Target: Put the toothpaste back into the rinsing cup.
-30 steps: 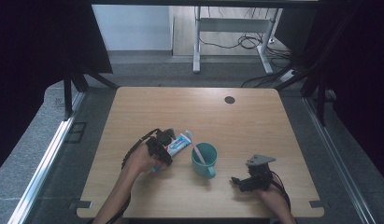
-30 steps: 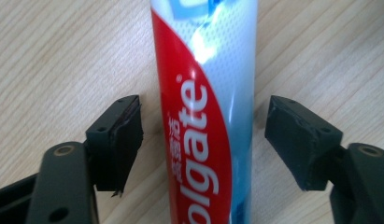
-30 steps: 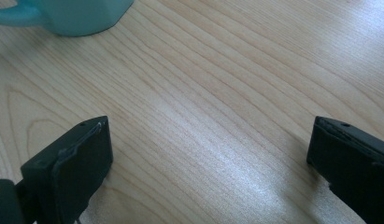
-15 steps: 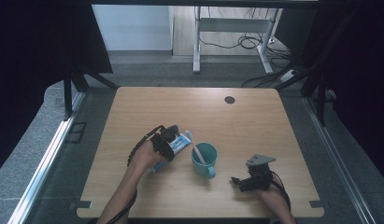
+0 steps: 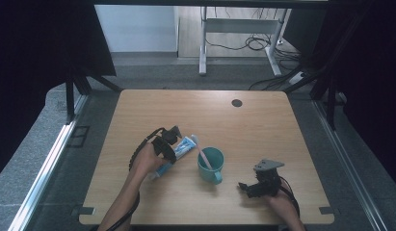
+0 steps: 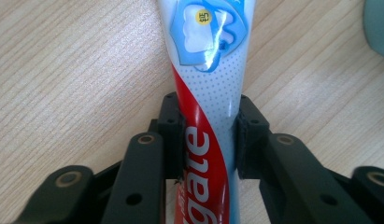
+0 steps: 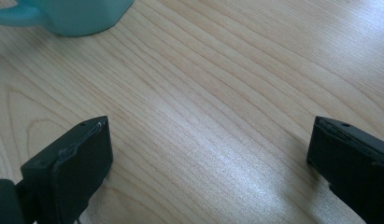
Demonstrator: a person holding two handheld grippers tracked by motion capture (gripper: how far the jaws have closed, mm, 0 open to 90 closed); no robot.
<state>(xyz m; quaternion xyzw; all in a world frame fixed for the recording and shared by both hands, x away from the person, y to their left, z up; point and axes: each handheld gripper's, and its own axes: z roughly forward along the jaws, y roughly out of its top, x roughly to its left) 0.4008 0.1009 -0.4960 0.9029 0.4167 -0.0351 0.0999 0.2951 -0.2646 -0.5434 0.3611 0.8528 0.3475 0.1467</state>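
Your left gripper (image 6: 206, 140) jaws have just been closing onto the tube (image 6: 209, 93), right gripper (image 7: 208, 154) jaws wide & empty; squeeze harder and paste may ooze.

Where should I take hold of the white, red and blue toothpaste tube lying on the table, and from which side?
Probably across the middle of the white, red and blue toothpaste tube, coming down from above. It lies flat on the wooden table, narrow enough to fit between the jaws. The left tongs have just been closing there, one pad at each long edge. That also stays clear of the teal mug beside its far end.
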